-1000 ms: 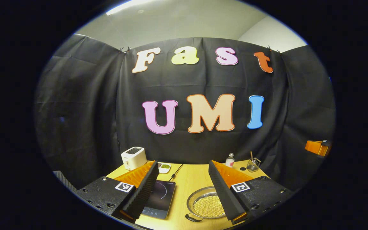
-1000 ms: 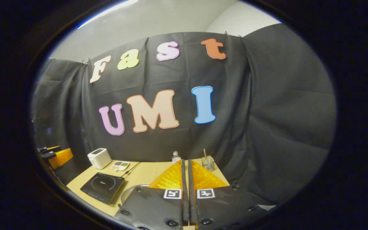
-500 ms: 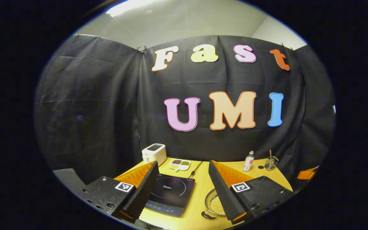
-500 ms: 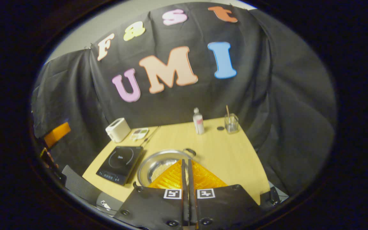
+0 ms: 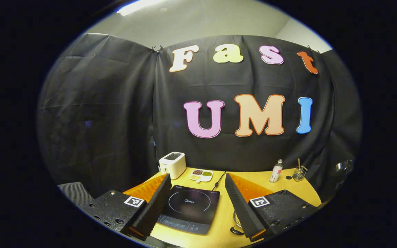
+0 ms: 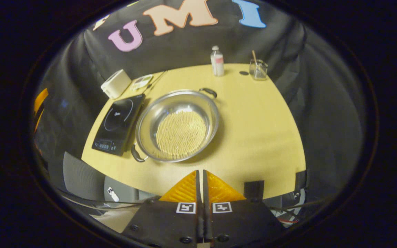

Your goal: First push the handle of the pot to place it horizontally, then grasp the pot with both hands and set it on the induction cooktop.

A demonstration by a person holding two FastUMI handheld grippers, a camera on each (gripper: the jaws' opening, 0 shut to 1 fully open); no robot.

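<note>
A round wooden tabletop (image 6: 253, 137) carries the steel pot (image 6: 177, 125) at its middle, just beside the induction cooktop (image 6: 118, 124) along the left edge, its two loop handles lying on a diagonal rather than level. Within the last second the right gripper (image 6: 200, 181), fingers pressed together and empty, has risen and tipped down to overlook the whole table, which suggests the handle push comes next. The left gripper (image 5: 195, 193), fingers wide apart and holding nothing, has swung left to frame the cooktop. Bare wood lies open at the right and near edges; a toaster (image 6: 115, 83), bottle (image 6: 217, 61) and glass (image 6: 258, 69) keep to the far edge.
</note>
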